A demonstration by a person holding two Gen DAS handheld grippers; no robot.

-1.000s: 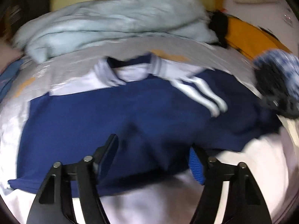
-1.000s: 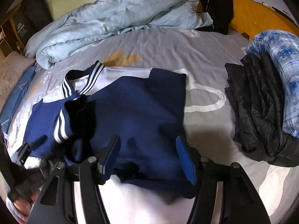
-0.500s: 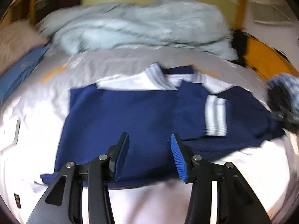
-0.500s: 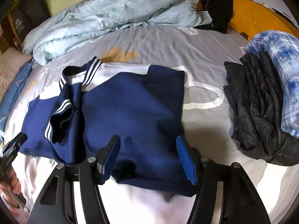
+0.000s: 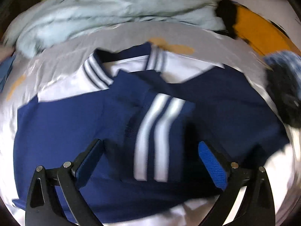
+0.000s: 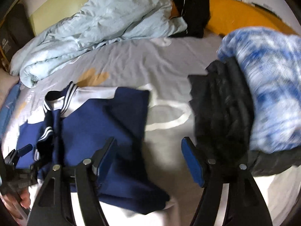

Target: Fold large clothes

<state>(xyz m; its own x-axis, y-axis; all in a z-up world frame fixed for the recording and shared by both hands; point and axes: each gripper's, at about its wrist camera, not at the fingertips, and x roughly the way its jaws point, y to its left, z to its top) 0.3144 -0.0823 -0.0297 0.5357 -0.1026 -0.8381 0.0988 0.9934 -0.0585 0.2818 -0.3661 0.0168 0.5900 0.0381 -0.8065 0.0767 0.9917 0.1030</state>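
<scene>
Left wrist view: a navy jacket (image 5: 75, 131) with white yoke lies flat on a grey bedsheet (image 5: 188, 35), collar toward the pale blue duvet (image 5: 112, 9), hem nearest the camera, its striped sleeve folded lengthwise across the chest. Left gripper (image 5: 150, 156) and right gripper (image 6: 148, 154) are both opening, pinching nothing.

jacket (image 5: 62, 131): matt navy knit cloth | bedsheet (image 6: 143, 64): smooth grey cloth | duvet (image 6: 105, 22): crumpled pale-blue cloth
</scene>
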